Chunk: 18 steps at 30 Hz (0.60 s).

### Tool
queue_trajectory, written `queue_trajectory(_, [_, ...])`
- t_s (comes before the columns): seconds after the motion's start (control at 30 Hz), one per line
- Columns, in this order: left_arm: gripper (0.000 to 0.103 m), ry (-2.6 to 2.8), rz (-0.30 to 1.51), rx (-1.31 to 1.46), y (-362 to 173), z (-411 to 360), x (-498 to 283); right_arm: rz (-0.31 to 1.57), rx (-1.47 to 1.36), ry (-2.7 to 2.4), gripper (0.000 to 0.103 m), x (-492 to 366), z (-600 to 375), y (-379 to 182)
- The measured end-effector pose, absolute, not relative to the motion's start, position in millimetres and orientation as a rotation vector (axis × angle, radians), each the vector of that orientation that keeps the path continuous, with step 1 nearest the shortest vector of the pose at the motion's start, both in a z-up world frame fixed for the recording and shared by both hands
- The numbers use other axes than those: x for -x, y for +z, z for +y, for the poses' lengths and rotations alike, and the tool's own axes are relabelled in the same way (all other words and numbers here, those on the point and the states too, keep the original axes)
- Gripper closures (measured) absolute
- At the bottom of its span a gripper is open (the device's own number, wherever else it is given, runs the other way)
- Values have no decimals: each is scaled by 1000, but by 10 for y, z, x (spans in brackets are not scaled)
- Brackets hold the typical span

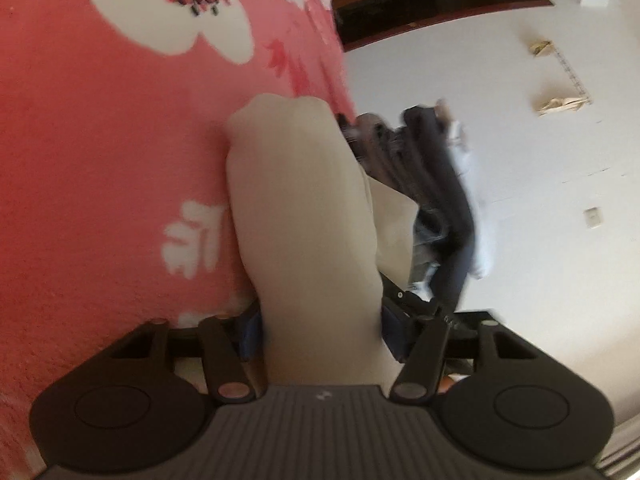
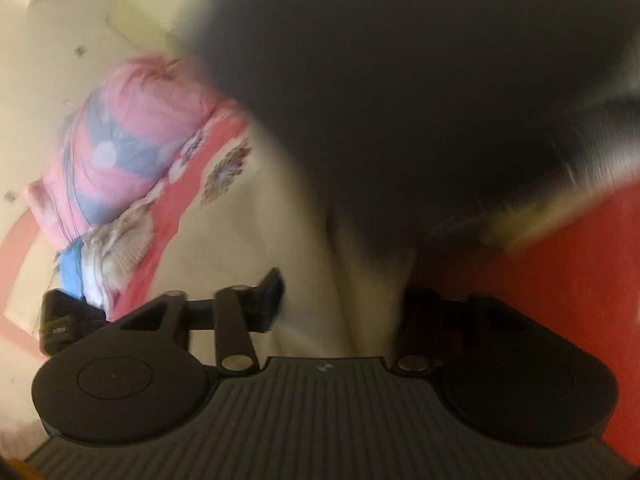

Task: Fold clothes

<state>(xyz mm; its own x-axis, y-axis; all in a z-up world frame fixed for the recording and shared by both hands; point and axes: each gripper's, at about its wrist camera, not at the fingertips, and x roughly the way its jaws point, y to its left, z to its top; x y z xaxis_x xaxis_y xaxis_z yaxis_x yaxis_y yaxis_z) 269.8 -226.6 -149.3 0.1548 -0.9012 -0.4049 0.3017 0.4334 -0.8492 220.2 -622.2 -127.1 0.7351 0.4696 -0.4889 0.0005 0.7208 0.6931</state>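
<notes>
Left gripper [image 1: 320,332] is clamping a bunched cream garment [image 1: 304,208] between its jaws — cloth filling the gap and rising ahead of it over the coral floral bedspread [image 1: 100,160]. Right gripper [image 2: 340,312] is sitting with cream garment [image 2: 360,288] between its jaws, but blur is hiding whether the pads press; cannot tell. Big dark blurred mass [image 2: 420,100] is covering the upper right-wrist view — unidentifiable. Pink-and-blue bundle [image 2: 132,140] is lying at the bedspread's far end. Dark clothes [image 1: 432,184] are hanging beside the white wall [image 1: 540,160], just past the bed edge.
</notes>
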Motion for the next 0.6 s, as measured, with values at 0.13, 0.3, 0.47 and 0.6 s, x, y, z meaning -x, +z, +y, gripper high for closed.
queue_trajectory(0.13, [39, -951, 1026, 621, -1286, -2125, -2637, 635, -672, 223, 45, -1864, -6243, -1014])
queue_trajectory(0.3, [40, -946, 765, 391, -720, -2124, -2392, 516, -440, 185, 46, -1356, -5930, -449])
queue_trajectory(0.47, [40, -1027, 674, 172, -472, -2417, -2029, 428, -221, 182, 55, -1223, -5320, -162])
queue_trajectory(0.6, [38, -1037, 757, 79, -563, -2385, -1739, 343, -573, 115, 53, -810, -5584, -330])
